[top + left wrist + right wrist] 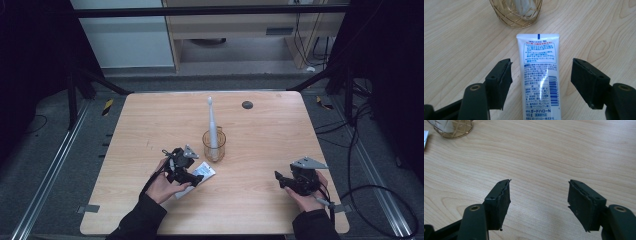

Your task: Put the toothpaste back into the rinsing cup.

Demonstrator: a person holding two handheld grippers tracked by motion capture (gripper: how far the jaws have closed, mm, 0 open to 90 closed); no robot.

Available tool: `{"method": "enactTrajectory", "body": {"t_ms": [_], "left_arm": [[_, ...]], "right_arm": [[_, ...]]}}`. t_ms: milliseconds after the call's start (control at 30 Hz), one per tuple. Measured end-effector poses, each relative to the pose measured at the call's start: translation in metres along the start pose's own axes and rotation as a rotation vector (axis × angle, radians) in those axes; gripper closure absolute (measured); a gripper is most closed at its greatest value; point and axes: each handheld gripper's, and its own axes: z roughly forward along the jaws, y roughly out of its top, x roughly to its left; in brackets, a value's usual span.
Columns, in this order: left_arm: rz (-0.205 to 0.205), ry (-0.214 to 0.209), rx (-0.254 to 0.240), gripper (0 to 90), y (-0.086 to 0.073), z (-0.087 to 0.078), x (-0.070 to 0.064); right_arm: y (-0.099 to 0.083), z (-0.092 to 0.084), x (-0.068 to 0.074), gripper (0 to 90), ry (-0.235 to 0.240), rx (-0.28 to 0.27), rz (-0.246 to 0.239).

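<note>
Left gripper (pixel 540 83), jaws spread astride a toothpaste tube (pixel 539 75) lying flat just beside the amber glass cup (pixel 214 145) holding a toothbrush (pixel 212 120); right gripper (pixel 539 205) spread over bare table (pixel 260 165); next, apparently, closing on the tube.

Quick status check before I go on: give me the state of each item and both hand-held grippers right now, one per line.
Toothpaste tube: lying flat on the table, between the open jaws, not gripped.
Toothbrush: standing upright in the cup.
Glass cup: upright on the table, just beyond the tube.
Left hand-held gripper: open, straddling the tube.
Right hand-held gripper: open, over bare table.
</note>
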Motion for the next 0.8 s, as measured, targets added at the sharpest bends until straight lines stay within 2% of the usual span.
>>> {"method": "enactTrajectory", "body": {"t_ms": [100, 600, 800], "left_arm": [[0.007, -0.005, 0.024, 32.3, -0.001, 0.002, 0.001], [0.015, -0.019, 0.079, 33.7, -0.002, 0.008, 0.001], [0.03, -0.024, 0.104, 33.9, 0.0, 0.015, -0.001]], "right_arm": [[0.0, 0.0, 0.0, 34.5, 0.002, 0.005, -0.002], [-0.001, 0.003, 0.001, 34.3, 0.007, 0.018, -0.005], [-0.001, 0.003, 0.002, 34.3, 0.012, 0.025, -0.006]]}}
